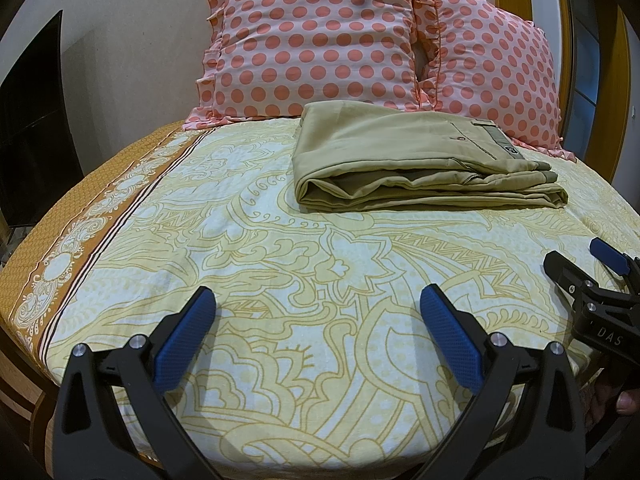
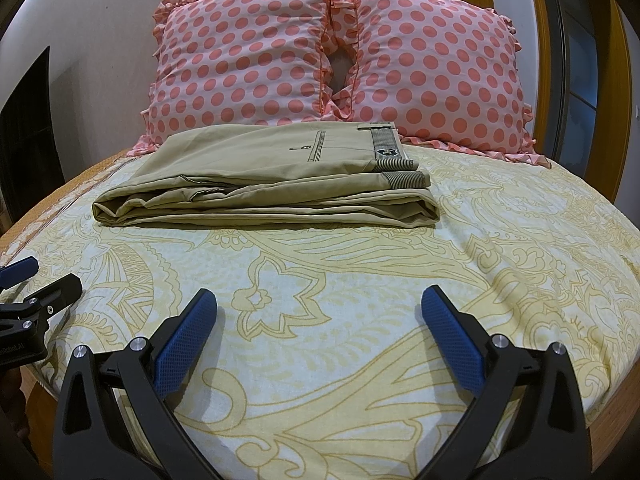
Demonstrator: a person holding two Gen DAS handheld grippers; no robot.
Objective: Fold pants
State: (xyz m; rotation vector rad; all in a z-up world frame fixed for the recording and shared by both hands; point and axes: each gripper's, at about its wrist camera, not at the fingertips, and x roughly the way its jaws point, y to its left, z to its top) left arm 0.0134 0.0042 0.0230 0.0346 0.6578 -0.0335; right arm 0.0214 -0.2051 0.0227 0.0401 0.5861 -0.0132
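**Mia:** What is closest to us?

**Tom:** The two tools. The left tool [image 1: 318, 304] has its blue pads spread wide apart, and nothing is between them. The right tool [image 2: 320, 306] is the same: wide open and holding nothing. Both hang low over the near end of the bed [image 1: 248, 264], side by side.

**Mia:** What is under them?

**Tom:** Just the yellow and white bedsheet [image 2: 360, 280] with swirly leaves on it.

**Mia:** Where are the pants?

**Tom:** Farther up the bed, well ahead of both tools. The pants [image 2: 272, 176] are tan and lie in a flat stack of layers. The waistband with the little badge is on top at the right end, and a rounded fold is at the left end. Their long side runs left to right, across the way the tools point.

**Mia:** Which tool is nearer to them?

**Tom:** From the left tool the pants sit ahead and to the right. From the right tool they sit ahead and a bit to the left. So they lie between the two, and I cannot tell which is nearer.

**Mia:** Is the folding done?

**Tom:** I think so. The stack looks neat.

**Mia:** And behind the pants?

**Tom:** Two pink pillows [image 1: 320, 40] with big dots, just beside the far edge of the pants.
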